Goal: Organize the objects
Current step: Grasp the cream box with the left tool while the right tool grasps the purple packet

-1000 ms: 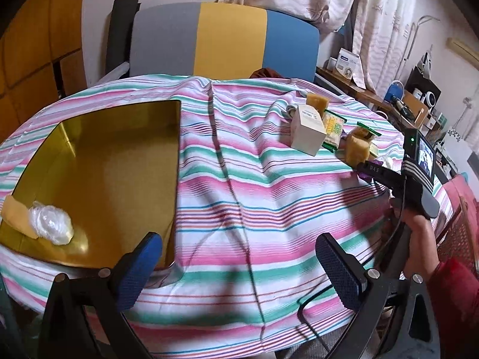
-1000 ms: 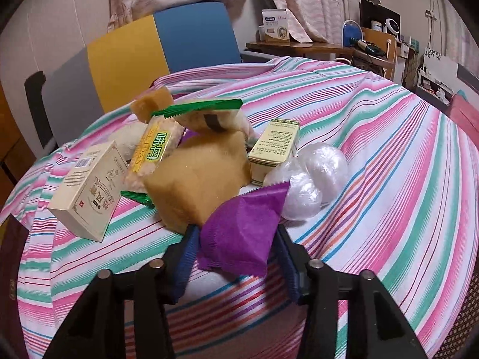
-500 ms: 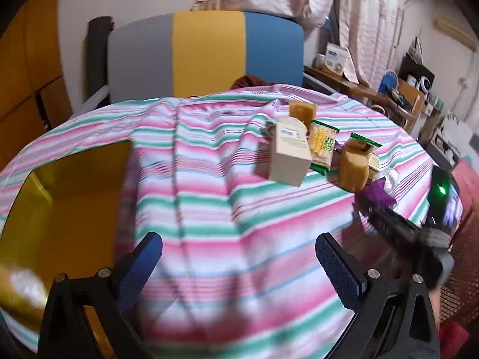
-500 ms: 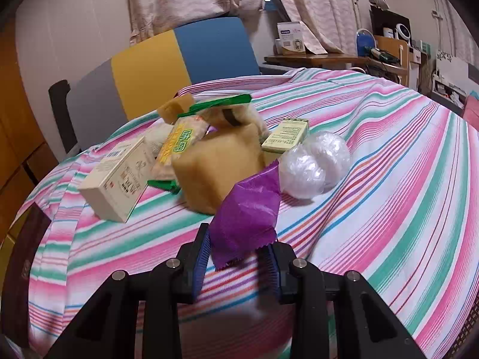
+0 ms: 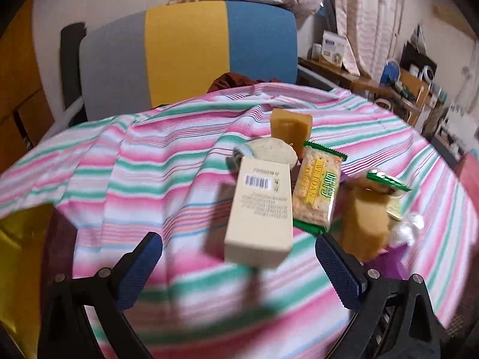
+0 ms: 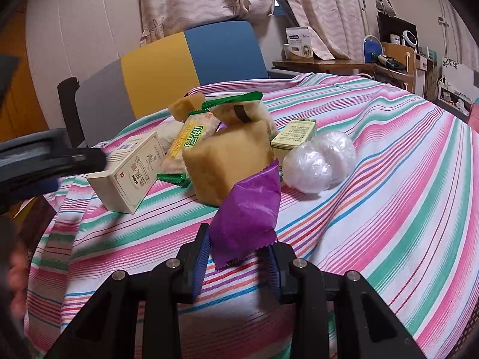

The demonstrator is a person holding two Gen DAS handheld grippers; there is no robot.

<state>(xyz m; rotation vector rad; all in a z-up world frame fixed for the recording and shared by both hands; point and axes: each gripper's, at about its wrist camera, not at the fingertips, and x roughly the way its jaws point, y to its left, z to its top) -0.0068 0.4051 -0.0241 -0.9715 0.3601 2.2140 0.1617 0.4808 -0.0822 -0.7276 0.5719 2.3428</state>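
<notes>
My right gripper [image 6: 236, 257] is shut on a purple packet [image 6: 248, 209] and holds it above the striped cloth. My left gripper [image 5: 239, 266] is open and empty, just short of a cream box [image 5: 260, 209], which also shows in the right wrist view [image 6: 128, 173]. Beside the box lie a yellow-green cracker pack [image 5: 317, 191], a tan block [image 5: 365, 224] and, farther back, another tan block [image 5: 290, 125]. In the right wrist view the big tan block [image 6: 227, 167], a small green-printed box [image 6: 295, 137] and clear plastic balls [image 6: 320, 161] sit behind the packet.
A gold tray [image 5: 18, 254] lies at the left edge of the table. A grey, yellow and blue chair [image 5: 185, 48] stands behind the table. A cluttered wooden shelf [image 5: 398, 89] stands at the far right. The left gripper's body [image 6: 45, 161] shows at left.
My left gripper has swung right, away from the gold tray, and moved close to the cream box. My right gripper has lifted the purple packet and drawn back from the pile.
</notes>
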